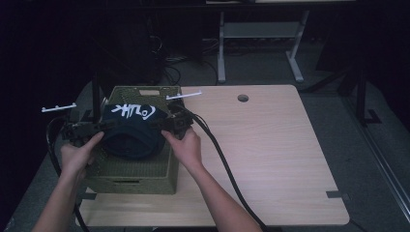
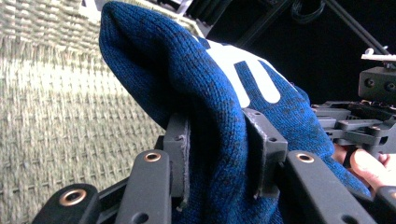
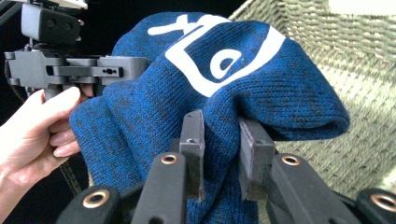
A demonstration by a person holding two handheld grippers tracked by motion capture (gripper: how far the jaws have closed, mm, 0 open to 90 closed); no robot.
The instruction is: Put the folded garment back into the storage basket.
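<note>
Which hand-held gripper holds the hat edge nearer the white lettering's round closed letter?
The right hand-held gripper; the round letter on the blue knit hat sits just above its jaws.

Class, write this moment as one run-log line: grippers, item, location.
left gripper: shut on blue knit hat | right gripper: shut on same hat | hat: held over green woven basket | basket: on wooden table

Both forearms are bare, with no sleeves. The left gripper (image 2: 219, 154) and right gripper (image 3: 222, 154) are black, each jaw arm set with brass-ringed holes. A thick black cable (image 1: 227, 164) trails beside the basket (image 1: 140, 181).
</note>
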